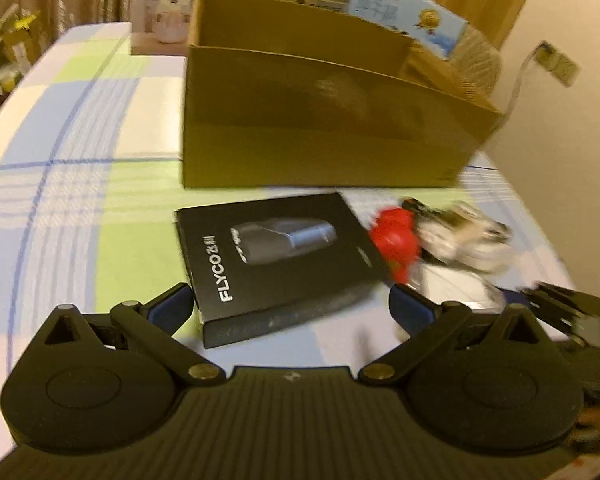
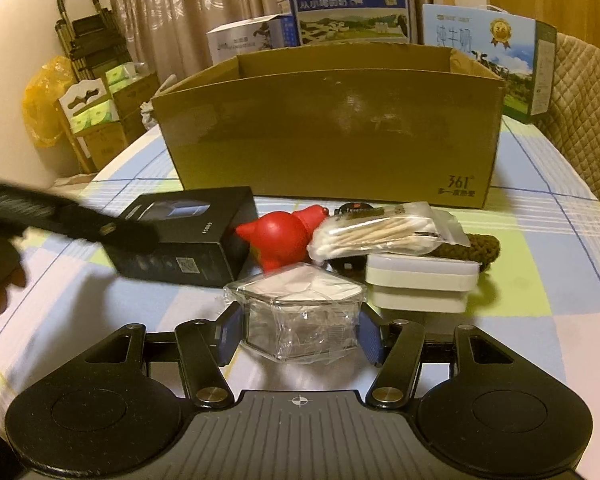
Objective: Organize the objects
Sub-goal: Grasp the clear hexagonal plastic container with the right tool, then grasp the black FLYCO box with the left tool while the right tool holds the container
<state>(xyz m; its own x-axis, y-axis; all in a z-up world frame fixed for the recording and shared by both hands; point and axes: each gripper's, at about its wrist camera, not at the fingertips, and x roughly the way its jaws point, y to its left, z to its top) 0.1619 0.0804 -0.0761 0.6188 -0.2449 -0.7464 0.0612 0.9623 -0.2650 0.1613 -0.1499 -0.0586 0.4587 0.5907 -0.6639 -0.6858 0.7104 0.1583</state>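
Between the blue pads of our right gripper (image 2: pixel 298 334), at six o'clock from the cardboard box (image 2: pixel 332 128), we bracket without visibly pinching the clear plastic case (image 2: pixel 300 316), which looks light, rigid, slick and crackable, best taken across its flat side walls, while our left gripper (image 1: pixel 290 304) gapes empty astride the black shaver box (image 1: pixel 276 256).

Left-wrist view is smearing my cotton swab bag (image 1: pixel 466 236) into blur; cardboard box (image 2: pixel 332 136) is hiding the milk cartons' (image 2: pixel 350 4) bottoms at far side.

warm dim light, beige curtains (image 2: pixel 188 12) behind, pale wall (image 1: pixel 572 12) with a socket (image 1: pixel 558 63), quilted chair back (image 2: pixel 580 92), black wire rack (image 2: pixel 88 36), checked-cloth bench (image 1: pixel 80 140).
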